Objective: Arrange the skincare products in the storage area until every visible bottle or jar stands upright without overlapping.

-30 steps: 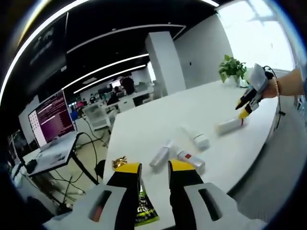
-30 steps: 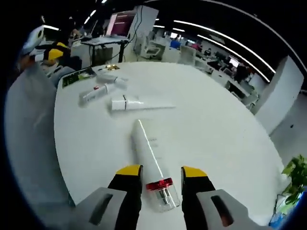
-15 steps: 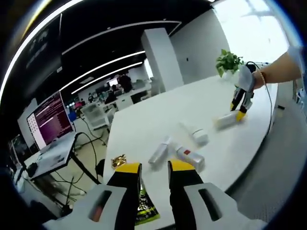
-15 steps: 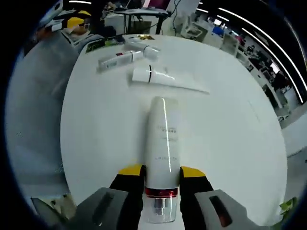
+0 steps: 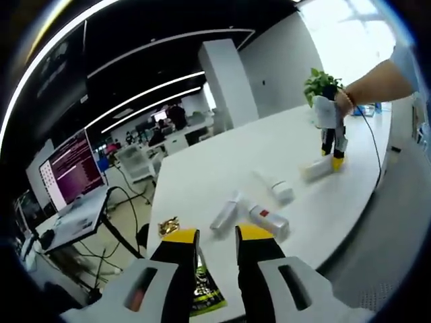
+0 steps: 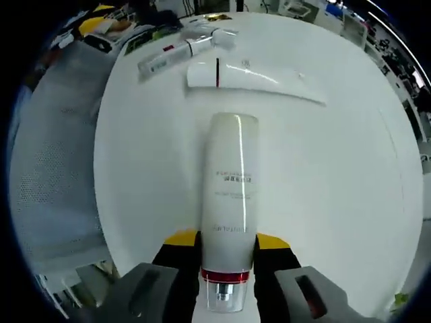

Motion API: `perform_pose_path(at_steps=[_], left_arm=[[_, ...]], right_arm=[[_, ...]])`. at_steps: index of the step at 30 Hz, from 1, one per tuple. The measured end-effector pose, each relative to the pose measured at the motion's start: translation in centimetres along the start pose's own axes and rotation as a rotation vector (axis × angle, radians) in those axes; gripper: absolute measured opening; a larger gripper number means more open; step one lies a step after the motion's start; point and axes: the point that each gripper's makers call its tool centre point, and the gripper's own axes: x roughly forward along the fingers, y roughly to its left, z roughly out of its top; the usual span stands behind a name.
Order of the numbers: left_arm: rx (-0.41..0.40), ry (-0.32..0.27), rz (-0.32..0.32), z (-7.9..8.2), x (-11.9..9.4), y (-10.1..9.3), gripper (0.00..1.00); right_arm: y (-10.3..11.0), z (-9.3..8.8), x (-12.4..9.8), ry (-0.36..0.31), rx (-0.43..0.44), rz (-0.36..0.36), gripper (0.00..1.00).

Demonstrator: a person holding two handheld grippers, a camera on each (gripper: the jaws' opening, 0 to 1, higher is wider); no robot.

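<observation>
A: Right tongs (image 6: 227,243)?
B: Clamped on a white bottle (image 6: 231,202) near its red-ringed clear-cap end; the bottle lies flat on the white round surface (image 6: 350,175), body pointing away from the camera, one yellow tip either side of it.

A: Other items, right gripper view?
B: A white tube (image 6: 252,75) lying crosswise just beyond the bottle's far end, apart from it. Farther off, to the left, a slim red-marked bottle (image 6: 163,58) on its side, and a smaller white bottle (image 6: 212,40) just beside it.

A: Left tongs (image 5: 208,237)?
B: Released, nothing between the yellow tips, held over the surface's near edge (image 5: 202,202).

A: Items, left gripper view?
B: Slim bottle (image 5: 224,214) and red-marked bottle (image 5: 268,221), both lying down, just past the tips. Tube (image 5: 275,188) beyond them. The big bottle (image 5: 317,167) lies far right, the other tongs (image 5: 333,157) pointing down onto it from a hand (image 5: 340,101). A green packet (image 5: 202,288) sits at the near edge; a small gold wrapper (image 5: 168,226) to the left.
</observation>
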Motion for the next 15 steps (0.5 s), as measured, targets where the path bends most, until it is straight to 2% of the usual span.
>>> perform_pose_path(at_steps=[3,4,8,11,15], left_arm=[[0.003,0.002,-0.001,-0.03,0.03,-0.05,0.18],[0.004,0.004,-0.002,-0.05,0.04,-0.08,0.18],[0.01,0.006,-0.005,-0.09,0.03,-0.16,0.18],[0.005,0.002,-0.001,-0.05,-0.02,0.0,0.17],[0.001,0.005,-0.017,-0.1,0.03,-0.21,0.16]], right_arm=[[-0.05,-0.03,0.05,0.059,0.015,0.008,0.27],[-0.04,-0.11,0.02,0.098,0.019,0.008,0.27],[-0.2,-0.05,0.23,0.159,0.019,0.012,0.25],[-0.18,-0.24,0.09,0.174,0.032,0.002,0.23],[0.02,-0.31,-0.07,0.139,0.024,-0.009,0.23]])
